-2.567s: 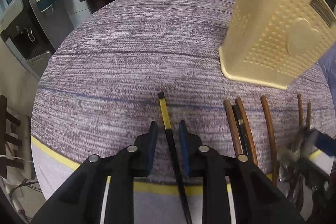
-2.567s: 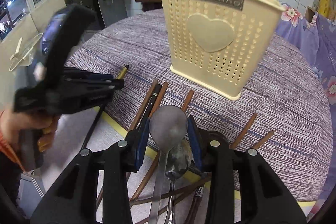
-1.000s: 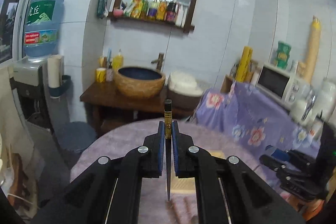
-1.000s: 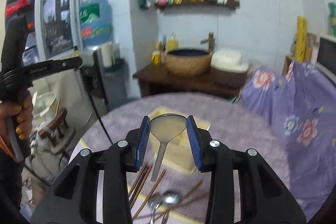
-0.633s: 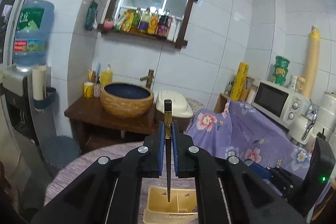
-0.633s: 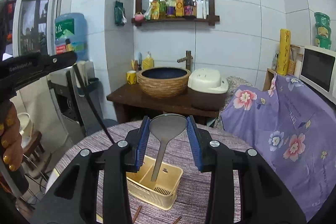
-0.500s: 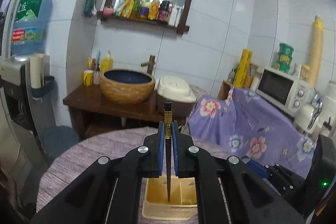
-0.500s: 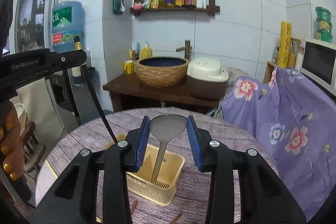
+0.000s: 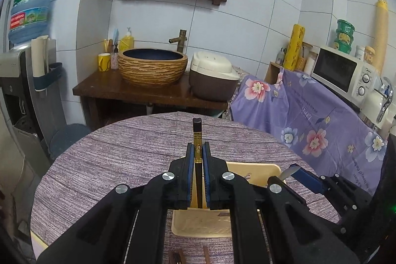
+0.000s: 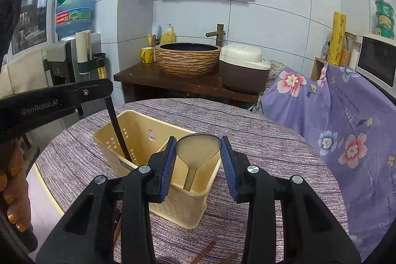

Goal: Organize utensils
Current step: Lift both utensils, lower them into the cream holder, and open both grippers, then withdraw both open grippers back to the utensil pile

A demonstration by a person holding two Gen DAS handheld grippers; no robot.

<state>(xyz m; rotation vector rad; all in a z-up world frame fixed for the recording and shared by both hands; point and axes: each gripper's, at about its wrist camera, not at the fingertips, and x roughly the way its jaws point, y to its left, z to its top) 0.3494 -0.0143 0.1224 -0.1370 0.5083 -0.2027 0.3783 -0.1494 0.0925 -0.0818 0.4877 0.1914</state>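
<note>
My left gripper [image 9: 197, 152] is shut on a black chopstick with a gold band [image 9: 197, 140], held upright; its lower end reaches down into the left compartment of the cream utensil holder [image 10: 138, 130]. In the right wrist view the chopstick [image 10: 118, 132] hangs from the left gripper's arm [image 10: 57, 100]. My right gripper [image 10: 198, 150] is shut on a metal spoon [image 10: 198, 147], bowl up, handle pointing down into the holder's right compartment. The holder also shows in the left wrist view [image 9: 255, 168].
The holder stands on a round table with a purple cloth [image 10: 272, 140]. Brown chopsticks lie at the table's near edge [image 9: 205, 256] [image 10: 205, 254]. Behind the table are a wooden stand with a basin [image 9: 151, 66] and a flowered purple cover [image 9: 309, 115].
Both grippers have come down toward the holder. The chopstick tip and the spoon handle now reach into its compartments, where half a second ago they hung above it.
</note>
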